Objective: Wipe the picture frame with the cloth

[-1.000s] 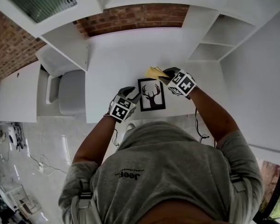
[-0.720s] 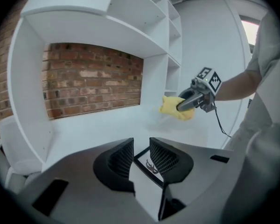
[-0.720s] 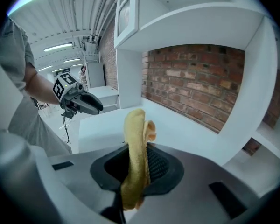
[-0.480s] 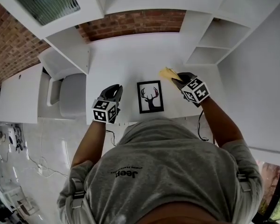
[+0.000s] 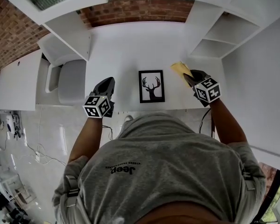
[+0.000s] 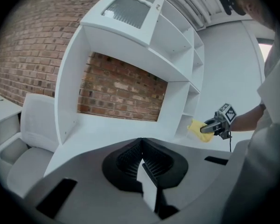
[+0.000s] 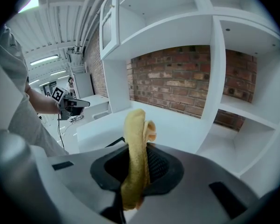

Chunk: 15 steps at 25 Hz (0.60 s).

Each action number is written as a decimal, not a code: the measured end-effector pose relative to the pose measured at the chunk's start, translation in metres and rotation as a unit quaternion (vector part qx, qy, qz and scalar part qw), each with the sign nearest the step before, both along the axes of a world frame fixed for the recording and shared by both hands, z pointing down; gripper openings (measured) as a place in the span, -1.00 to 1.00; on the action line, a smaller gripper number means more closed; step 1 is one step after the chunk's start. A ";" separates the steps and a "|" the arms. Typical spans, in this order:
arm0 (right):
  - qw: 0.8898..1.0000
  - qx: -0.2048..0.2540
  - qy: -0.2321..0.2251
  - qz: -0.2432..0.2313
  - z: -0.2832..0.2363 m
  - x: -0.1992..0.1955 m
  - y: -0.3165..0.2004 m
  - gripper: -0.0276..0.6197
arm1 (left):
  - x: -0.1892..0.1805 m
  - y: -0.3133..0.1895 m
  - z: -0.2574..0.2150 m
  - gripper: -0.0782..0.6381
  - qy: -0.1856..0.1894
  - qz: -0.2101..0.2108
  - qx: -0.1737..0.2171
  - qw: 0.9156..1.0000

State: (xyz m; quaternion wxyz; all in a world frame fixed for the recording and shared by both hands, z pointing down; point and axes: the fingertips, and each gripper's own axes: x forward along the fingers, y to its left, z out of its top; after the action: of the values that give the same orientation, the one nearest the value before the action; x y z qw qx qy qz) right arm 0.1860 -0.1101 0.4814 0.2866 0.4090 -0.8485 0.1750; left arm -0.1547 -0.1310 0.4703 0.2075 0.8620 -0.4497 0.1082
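A black picture frame [image 5: 151,86] with a deer print lies flat on the white desk [image 5: 126,55], and neither gripper touches it. My left gripper [image 5: 107,84] hovers to its left near the desk's front edge, with its jaws shut and nothing between them [image 6: 141,143]. My right gripper [image 5: 190,76] is off to the frame's right, shut on a yellow cloth [image 5: 181,69]. In the right gripper view the cloth [image 7: 136,148] stands up folded between the jaws. The left gripper view shows the right gripper [image 6: 218,125] and the cloth [image 6: 197,129] far off over the desk.
White shelf compartments [image 5: 219,36] rise at the desk's right and a white cabinet side [image 5: 74,36] at its left. A grey padded seat [image 5: 72,85] sits left of the desk. A brick wall [image 5: 140,8] backs the desk. The person's torso fills the near side.
Both grippers have drawn apart from the frame: the left one left off its lower corner and swung leftward, and the right one carried the cloth off to the right. The frame stayed flat.
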 end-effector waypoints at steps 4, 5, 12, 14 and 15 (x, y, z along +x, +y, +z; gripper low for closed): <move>1.000 0.004 -0.006 0.009 0.005 0.000 0.005 -0.72 | -0.012 0.003 0.003 -0.73 0.010 -0.021 -0.003 1.000; 1.000 0.005 -0.007 0.013 0.007 0.001 0.006 -0.72 | -0.014 0.005 0.004 -0.73 0.010 -0.023 -0.004 1.000; 0.999 0.000 -0.017 0.052 0.025 0.017 0.018 -0.72 | -0.015 0.017 0.010 -0.73 0.007 -0.021 -0.010 1.000; 0.998 -0.003 -0.021 0.064 0.030 0.022 0.020 -0.72 | -0.014 0.020 0.011 -0.73 0.009 -0.019 -0.011 1.000; 0.997 -0.005 -0.022 0.069 0.031 0.024 0.021 -0.72 | -0.013 0.021 0.011 -0.73 0.009 -0.018 -0.011 1.000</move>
State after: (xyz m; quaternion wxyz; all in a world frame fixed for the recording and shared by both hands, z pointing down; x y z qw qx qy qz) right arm 0.2095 -0.0889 0.5124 0.2569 0.4609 -0.8238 0.2073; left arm -0.1675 -0.1103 0.4818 0.2231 0.8524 -0.4620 0.1014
